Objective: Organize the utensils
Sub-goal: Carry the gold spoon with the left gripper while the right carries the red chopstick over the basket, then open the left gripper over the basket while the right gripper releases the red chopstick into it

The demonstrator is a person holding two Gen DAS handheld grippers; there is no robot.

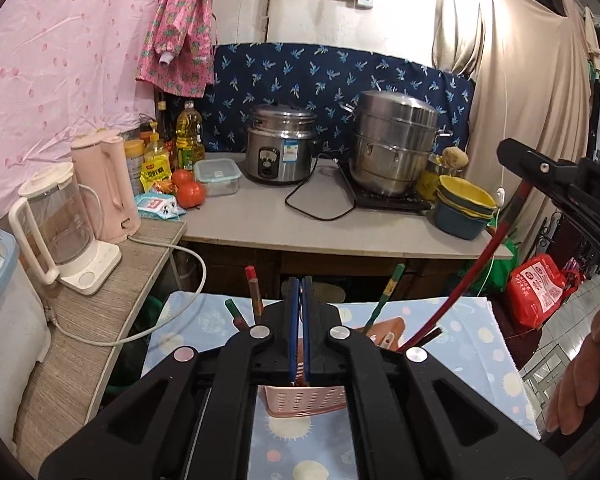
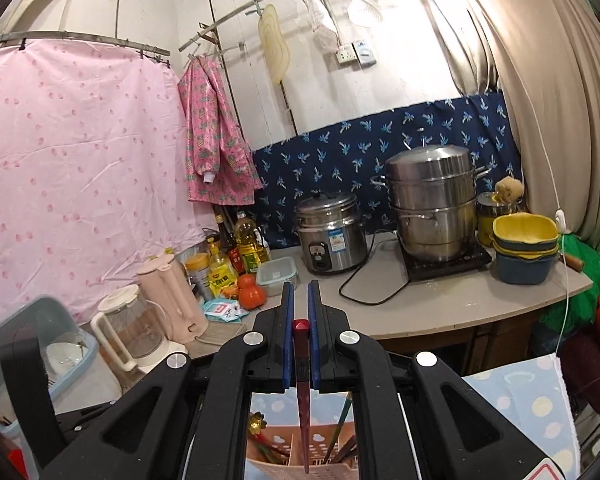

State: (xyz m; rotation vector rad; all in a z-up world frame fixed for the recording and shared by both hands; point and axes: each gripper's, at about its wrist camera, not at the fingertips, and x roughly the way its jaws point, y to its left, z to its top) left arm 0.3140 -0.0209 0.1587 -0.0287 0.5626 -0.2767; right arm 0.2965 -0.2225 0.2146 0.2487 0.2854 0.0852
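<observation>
A pink slotted utensil holder (image 1: 305,399) stands on the blue dotted cloth (image 1: 472,344), with several chopsticks (image 1: 254,296) sticking up from it. My left gripper (image 1: 300,284) is shut just above the holder's near rim, with nothing visible between its blue pads. My right gripper (image 2: 300,292) is shut on a red chopstick (image 2: 303,392), which hangs tip down into the holder (image 2: 300,468). In the left wrist view the right gripper (image 1: 540,168) sits upper right, with the red chopstick (image 1: 476,264) slanting down to the holder.
Behind the cloth a grey counter (image 1: 340,228) carries a rice cooker (image 1: 282,144), a steel steamer pot (image 1: 396,148), stacked bowls (image 1: 466,208), tomatoes (image 1: 190,192) and oil bottles. A blender (image 1: 56,220) and a pink kettle (image 1: 108,188) stand on the left shelf.
</observation>
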